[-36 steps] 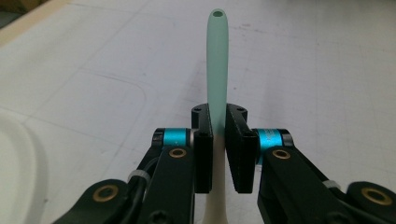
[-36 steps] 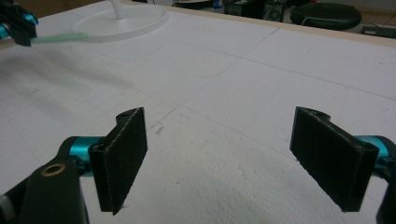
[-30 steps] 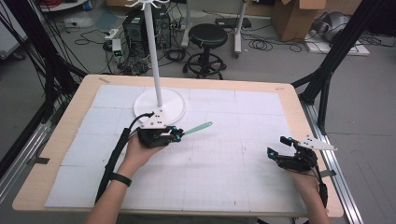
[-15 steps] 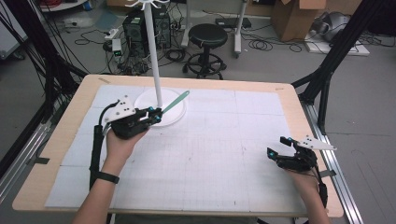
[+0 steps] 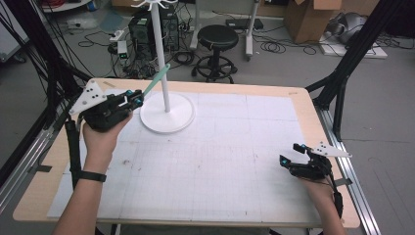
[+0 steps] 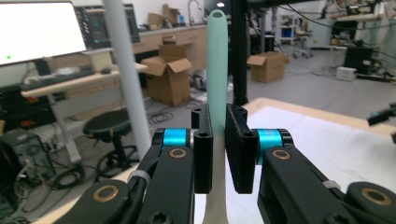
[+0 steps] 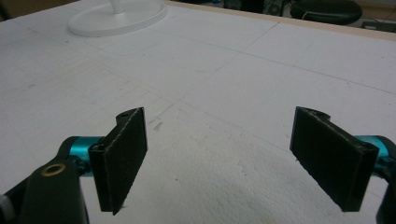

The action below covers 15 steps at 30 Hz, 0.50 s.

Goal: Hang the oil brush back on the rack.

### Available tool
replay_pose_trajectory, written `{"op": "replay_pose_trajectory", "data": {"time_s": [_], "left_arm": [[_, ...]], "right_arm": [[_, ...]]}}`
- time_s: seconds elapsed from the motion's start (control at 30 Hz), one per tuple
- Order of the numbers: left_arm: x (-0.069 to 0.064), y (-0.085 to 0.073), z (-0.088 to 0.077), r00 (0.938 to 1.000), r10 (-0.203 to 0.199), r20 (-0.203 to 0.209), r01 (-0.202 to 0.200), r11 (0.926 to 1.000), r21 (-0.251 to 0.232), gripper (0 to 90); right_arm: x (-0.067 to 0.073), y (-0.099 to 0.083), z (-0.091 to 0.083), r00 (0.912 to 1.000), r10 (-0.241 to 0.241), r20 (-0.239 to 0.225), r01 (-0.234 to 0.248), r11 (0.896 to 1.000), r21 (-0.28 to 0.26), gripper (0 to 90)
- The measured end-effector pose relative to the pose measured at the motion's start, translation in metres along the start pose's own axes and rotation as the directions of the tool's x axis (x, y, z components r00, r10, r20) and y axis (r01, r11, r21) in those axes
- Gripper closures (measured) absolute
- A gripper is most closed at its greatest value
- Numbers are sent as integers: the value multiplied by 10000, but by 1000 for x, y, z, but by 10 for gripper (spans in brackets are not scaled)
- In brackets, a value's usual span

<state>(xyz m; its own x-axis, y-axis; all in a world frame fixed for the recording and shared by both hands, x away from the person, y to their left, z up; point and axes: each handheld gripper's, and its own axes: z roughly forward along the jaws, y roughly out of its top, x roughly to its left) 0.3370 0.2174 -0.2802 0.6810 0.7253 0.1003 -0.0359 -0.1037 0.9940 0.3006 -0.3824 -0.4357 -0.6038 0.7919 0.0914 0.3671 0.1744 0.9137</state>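
The left gripper (image 5: 133, 100) is clamping a green spatula handle (image 6: 216, 70) beside the white stand (image 5: 167, 113) near the tabletop's far-left corner; the right gripper (image 5: 288, 159) is resting with jaws apart.

White stand pole (image 5: 160, 58) just beside teal stick (image 5: 155, 82); mat (image 5: 220, 161) open.

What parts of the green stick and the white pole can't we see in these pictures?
- Green stick: in the left gripper view its lower end runs off the bottom edge, and the left gripper covers its middle.
- Green stick in the high view: too small to tell what it is.
- White stand: its top hooks are cut off by the high view's upper edge.
- Stand base: cropped by the right gripper view's top edge.
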Motion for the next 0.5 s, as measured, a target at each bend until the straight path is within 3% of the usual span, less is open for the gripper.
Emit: {"op": "replay_pose_trajectory", "data": {"time_s": [0.2, 0.5], "left_arm": [[11, 23, -7, 9985, -291, -456, 255, 9966, -779, 819], [18, 47, -6, 9960, -302, -840, 199, 9925, -1205, 819]], "right_arm": [[0, 0, 0, 10000, 33, -9, -33, 10000, -29, 183], [-1, 0, 0, 10000, 46, -19, -46, 10000, -39, 183]]}}
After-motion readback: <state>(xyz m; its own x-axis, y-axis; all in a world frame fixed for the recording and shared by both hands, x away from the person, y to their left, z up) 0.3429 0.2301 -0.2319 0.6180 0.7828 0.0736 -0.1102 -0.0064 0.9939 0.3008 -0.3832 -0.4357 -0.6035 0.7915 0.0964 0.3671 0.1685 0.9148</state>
